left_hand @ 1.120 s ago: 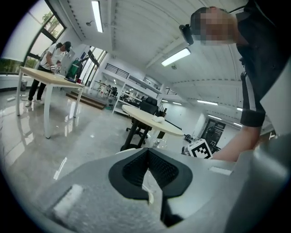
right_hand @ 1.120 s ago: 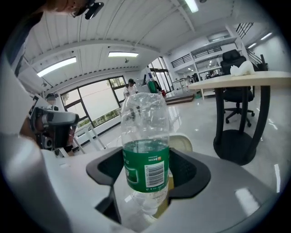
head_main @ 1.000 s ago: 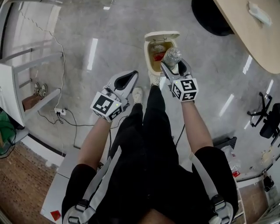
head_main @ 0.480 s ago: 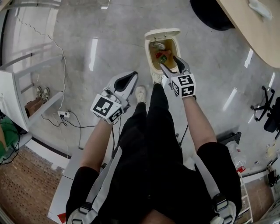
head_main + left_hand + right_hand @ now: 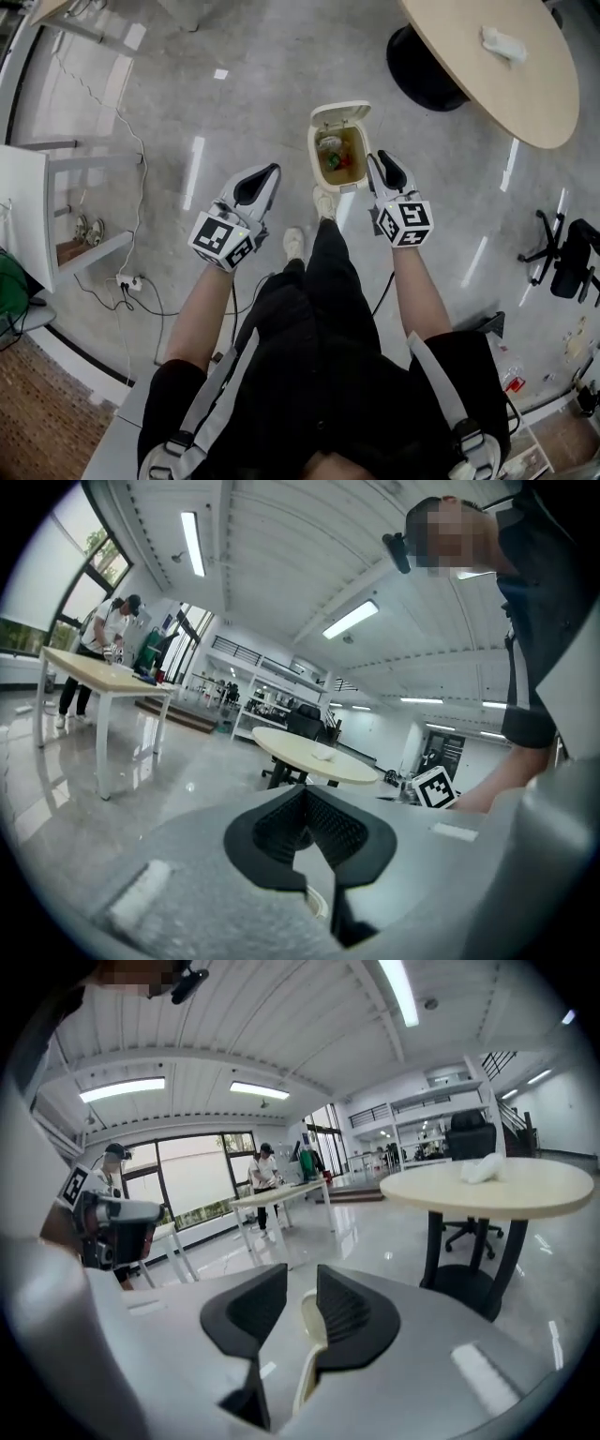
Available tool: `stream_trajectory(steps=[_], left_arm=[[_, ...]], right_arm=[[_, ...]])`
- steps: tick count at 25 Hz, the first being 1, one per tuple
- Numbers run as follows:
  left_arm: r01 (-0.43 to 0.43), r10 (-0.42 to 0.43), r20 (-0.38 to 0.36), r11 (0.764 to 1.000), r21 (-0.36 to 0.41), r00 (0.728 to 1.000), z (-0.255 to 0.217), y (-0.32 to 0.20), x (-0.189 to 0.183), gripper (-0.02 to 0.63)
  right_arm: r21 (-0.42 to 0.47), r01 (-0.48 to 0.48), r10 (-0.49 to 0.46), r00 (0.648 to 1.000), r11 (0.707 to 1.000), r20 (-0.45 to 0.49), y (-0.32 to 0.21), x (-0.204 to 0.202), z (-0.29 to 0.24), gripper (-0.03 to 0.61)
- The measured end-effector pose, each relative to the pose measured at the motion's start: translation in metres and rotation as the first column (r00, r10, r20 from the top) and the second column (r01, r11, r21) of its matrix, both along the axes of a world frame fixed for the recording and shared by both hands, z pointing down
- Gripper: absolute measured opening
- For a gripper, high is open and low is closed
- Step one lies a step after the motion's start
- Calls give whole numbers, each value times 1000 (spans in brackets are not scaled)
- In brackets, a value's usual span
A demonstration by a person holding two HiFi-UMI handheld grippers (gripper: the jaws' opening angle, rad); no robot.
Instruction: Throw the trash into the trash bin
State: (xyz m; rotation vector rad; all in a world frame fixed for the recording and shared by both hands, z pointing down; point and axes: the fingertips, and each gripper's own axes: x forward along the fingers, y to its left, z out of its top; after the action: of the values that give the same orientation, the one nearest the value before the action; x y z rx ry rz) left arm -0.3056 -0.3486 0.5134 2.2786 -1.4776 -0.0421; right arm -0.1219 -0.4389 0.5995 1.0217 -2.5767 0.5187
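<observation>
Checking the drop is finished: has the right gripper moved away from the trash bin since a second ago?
Yes. The right gripper was over the open trash bin; now it sits beside its right rim, jaws closing, empty.

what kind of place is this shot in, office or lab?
Most likely an open-plan office or workshop: a polished grey floor, a round pedestal table, an office chair, a long worktable with a person standing at it, and ceiling strip lights.

R gripper [image 5: 382, 164] dropped bottle [image 5: 329, 144] > bin [image 5: 313, 150] | jaws closing, empty | raised
</observation>
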Motion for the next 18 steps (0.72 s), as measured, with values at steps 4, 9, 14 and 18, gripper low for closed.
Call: stream_trajectory(steps=[4,9,14,18], left_arm=[[-1,-1,24,995,96,1000,-45,8,-10,2],[60,-58,-16,982,178,998,-93,39,-30,2],[118,-110,-47,966,230,993,-117,83,-54,2],[112,-109,-27,960,256,994,-126,98,-63,2]], right_arm=[[135,6,-13,999,991,53,5,-7,-71,71],[252,-6,-27,992,968,126,25,-6,-143,52],[313,-30,-31,981,949,189,62,-2,-178,8],[340,-66,-10,976,938,216,87,7,-195,8]])
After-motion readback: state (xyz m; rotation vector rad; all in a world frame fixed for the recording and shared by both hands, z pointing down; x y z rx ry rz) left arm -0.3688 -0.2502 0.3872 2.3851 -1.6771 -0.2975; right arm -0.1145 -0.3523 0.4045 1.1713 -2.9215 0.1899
